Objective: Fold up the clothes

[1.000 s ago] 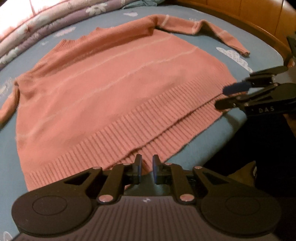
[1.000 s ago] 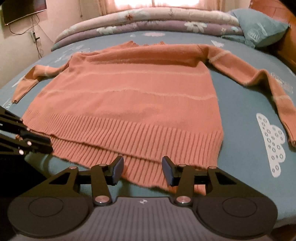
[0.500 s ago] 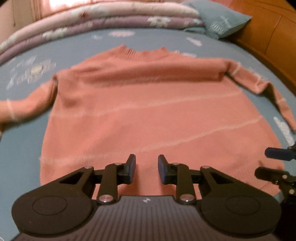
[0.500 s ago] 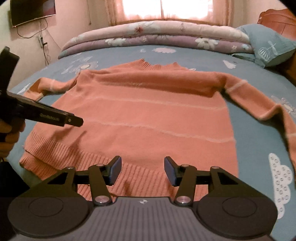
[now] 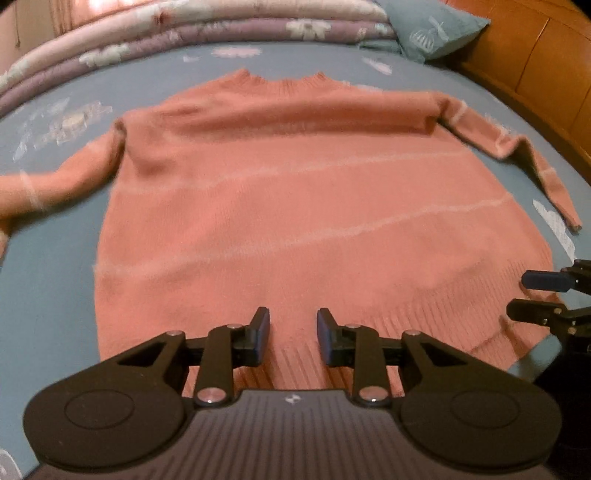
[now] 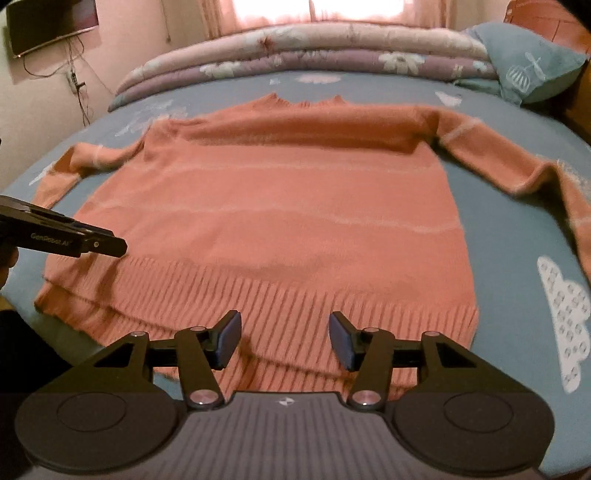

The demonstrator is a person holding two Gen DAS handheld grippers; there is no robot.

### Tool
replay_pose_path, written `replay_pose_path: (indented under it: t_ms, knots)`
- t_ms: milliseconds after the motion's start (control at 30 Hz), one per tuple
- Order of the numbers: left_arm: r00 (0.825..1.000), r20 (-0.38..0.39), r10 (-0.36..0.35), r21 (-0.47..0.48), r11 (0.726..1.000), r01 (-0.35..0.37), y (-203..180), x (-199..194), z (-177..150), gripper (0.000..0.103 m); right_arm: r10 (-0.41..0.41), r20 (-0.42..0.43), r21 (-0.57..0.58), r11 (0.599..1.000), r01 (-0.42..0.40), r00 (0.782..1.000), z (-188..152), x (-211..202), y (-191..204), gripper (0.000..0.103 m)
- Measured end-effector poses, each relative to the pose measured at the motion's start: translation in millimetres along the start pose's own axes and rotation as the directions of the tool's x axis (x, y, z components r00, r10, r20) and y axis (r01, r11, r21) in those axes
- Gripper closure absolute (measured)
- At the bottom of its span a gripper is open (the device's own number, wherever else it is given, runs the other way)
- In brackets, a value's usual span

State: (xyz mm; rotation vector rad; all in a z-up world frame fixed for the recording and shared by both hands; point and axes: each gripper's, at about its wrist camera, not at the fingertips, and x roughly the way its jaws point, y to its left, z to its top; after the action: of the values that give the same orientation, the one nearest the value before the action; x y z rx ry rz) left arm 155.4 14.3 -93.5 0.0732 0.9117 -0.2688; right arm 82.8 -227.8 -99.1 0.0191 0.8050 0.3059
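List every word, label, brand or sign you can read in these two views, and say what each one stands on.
"GenRobot.AI": small pale print, slightly blurred, on the side of the left tongs, right wrist view.
A small white logo mark, no letters, on the ribbed body behind the right tongs; the same mark behind the left tongs in their own view.
Nothing readable on the sweater or the bed sheet.

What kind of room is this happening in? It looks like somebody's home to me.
Most likely a bedroom in a home. A pink sweater lies spread on a bed with a blue patterned sheet, rolled floral quilts and a blue pillow sit at the far end, and a screen hangs on the wall.
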Motion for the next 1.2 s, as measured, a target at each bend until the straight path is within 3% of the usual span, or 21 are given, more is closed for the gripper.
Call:
replay_pose_path:
  t_ms: [100, 267, 400, 500, 567, 633, 733, 867, 933, 1033, 1200]
  knots:
    - [0.999, 0.050, 0.019, -0.019, 1.000, -0.018, 8.9, -0.3, 18.2, 0.070, 0.007, 0.050, -0.018, 1.000, -0.006, 0.999, 22.5, 2.6, -2.2, 0.039]
    - [0.994, 0.098, 0.038, -0.097, 0.995, -0.029, 26.3, 22.9, 55.9, 0.070, 0.066, 0.122, -0.050, 0.997, -0.060, 0.990, 73.2, 35.2, -8.5, 0.039]
    - [0.995, 0.093, 0.025, -0.124, 0.992, -0.014, 30.7, 46.9, 72.0, 0.070, 0.108, 0.104, -0.060, 0.993, -0.102, 0.989, 100.8, 73.5, -15.7, 0.038]
    - [0.996, 0.076, 0.041, -0.117, 0.993, -0.032, 34.1, 65.0, 73.4, 0.070, 0.106, 0.067, -0.054, 0.993, -0.103, 0.992, 97.8, 88.5, -22.2, 0.038]
    - [0.995, 0.055, 0.087, -0.144, 0.986, -0.079, 46.2, 76.4, 71.2, 0.070, 0.047, 0.055, -0.084, 0.996, -0.043, 0.997, 94.5, 91.7, -21.1, 0.038]
    - [0.991, 0.081, 0.103, -0.199, 0.976, -0.085, 66.0, 76.2, 68.2, 0.069, 0.000, 0.054, -0.106, 0.994, 0.006, 0.999, 91.6, 93.1, -21.1, 0.037]
    - [0.975, 0.074, 0.210, -0.269, 0.946, -0.183, 93.6, 70.6, 67.0, 0.075, -0.017, 0.047, -0.094, 0.995, 0.022, 0.999, 89.4, 91.5, -25.7, 0.034]
    - [0.976, 0.067, 0.209, -0.268, 0.946, -0.184, 102.0, 62.5, 73.5, 0.075, -0.018, 0.065, -0.087, 0.996, 0.024, 0.998, 89.5, 87.6, -27.1, 0.034]
    - [0.968, 0.117, 0.222, -0.227, 0.955, -0.192, 96.3, 57.1, 80.1, 0.068, -0.016, 0.074, -0.092, 0.996, 0.023, 0.997, 89.4, 86.9, -25.4, 0.034]
    - [0.979, 0.122, 0.166, -0.260, 0.957, -0.130, 100.9, 64.5, 89.7, 0.066, -0.014, 0.071, -0.103, 0.994, 0.021, 0.997, 90.4, 89.8, -22.5, 0.034]
    - [0.976, 0.085, 0.201, -0.280, 0.945, -0.170, 109.6, 91.8, 90.3, 0.066, -0.033, 0.067, -0.083, 0.996, 0.038, 0.997, 91.3, 93.8, -27.1, 0.033]
